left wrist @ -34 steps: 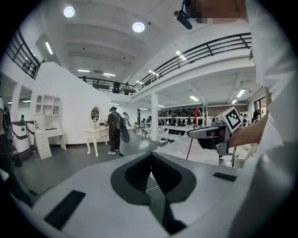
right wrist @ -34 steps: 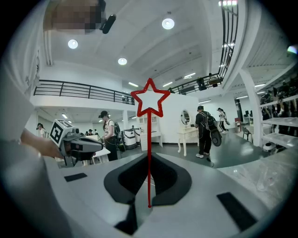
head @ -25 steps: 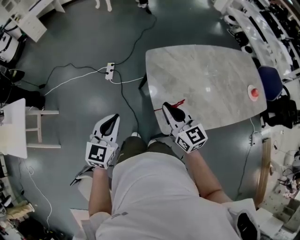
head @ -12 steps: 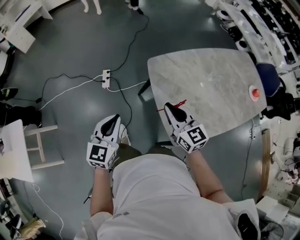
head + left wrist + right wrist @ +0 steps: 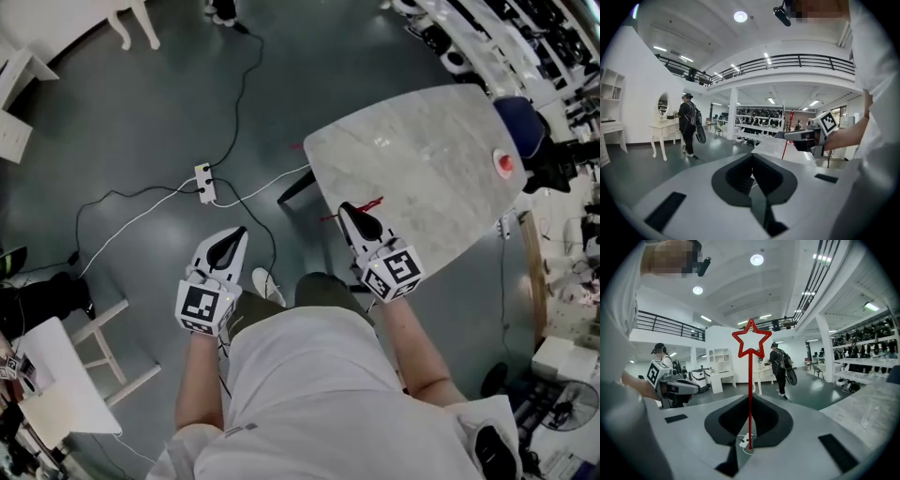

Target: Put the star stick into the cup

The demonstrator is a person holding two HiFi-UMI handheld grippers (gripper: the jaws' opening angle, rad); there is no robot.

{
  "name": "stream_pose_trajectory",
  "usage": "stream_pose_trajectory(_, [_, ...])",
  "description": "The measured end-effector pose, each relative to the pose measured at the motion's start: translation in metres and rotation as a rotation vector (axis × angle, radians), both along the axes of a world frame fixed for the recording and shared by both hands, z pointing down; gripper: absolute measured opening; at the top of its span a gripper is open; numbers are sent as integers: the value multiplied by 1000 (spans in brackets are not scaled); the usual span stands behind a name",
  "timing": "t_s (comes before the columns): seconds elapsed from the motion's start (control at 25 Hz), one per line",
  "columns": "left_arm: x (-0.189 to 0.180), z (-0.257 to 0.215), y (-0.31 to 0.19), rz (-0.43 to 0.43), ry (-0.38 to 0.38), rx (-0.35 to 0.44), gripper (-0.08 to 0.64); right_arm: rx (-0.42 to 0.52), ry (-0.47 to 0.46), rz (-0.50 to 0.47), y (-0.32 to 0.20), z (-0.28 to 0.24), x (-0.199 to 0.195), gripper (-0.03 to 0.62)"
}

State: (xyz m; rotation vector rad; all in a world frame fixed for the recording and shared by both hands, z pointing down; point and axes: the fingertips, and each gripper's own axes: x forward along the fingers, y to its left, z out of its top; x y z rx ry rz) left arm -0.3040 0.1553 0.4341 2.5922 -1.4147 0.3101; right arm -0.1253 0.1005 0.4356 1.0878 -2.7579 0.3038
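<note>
The star stick (image 5: 750, 380) is a thin red rod topped by an outlined red star. My right gripper (image 5: 749, 439) is shut on its lower end, and the stick points straight out along the jaws. Seen from the head view, the right gripper (image 5: 362, 221) hovers over the near edge of the marble table (image 5: 422, 187), the stick (image 5: 367, 205) jutting from its tip. A small red-orange round thing (image 5: 504, 164) sits near the table's right edge; I cannot tell whether it is the cup. My left gripper (image 5: 229, 250) is shut and empty, held over the floor left of the table.
A white power strip (image 5: 203, 183) and its cables (image 5: 239, 89) lie on the dark floor beyond the left gripper. A white stool (image 5: 103, 352) stands at the lower left. A person with a backpack (image 5: 780, 369) stands across the room by white furniture. Shelving lines the far right.
The head view has swung, so the table now sits higher and further right and looks turned. Both grippers keep the same pose, and the stick is still held.
</note>
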Motion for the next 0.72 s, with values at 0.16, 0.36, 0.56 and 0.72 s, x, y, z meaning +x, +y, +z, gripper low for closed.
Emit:
stream_pose_trajectory(0.16, [-2, 1, -19, 86, -4, -3, 3, -3, 4, 92, -10, -1, 4, 25])
stream_pose_trajectory(0.36, [19, 6, -45, 171, -8, -24, 3, -22, 5, 215, -21, 6, 43, 25])
stream_pose_trajectory(0.56, [45, 8, -84, 253, -17, -37, 3, -38, -4, 355, -41, 16, 94, 25])
stream_pose_trajectory(0.72, [75, 6, -127, 313, -39, -39, 3, -41, -12, 452, -71, 21, 142, 25])
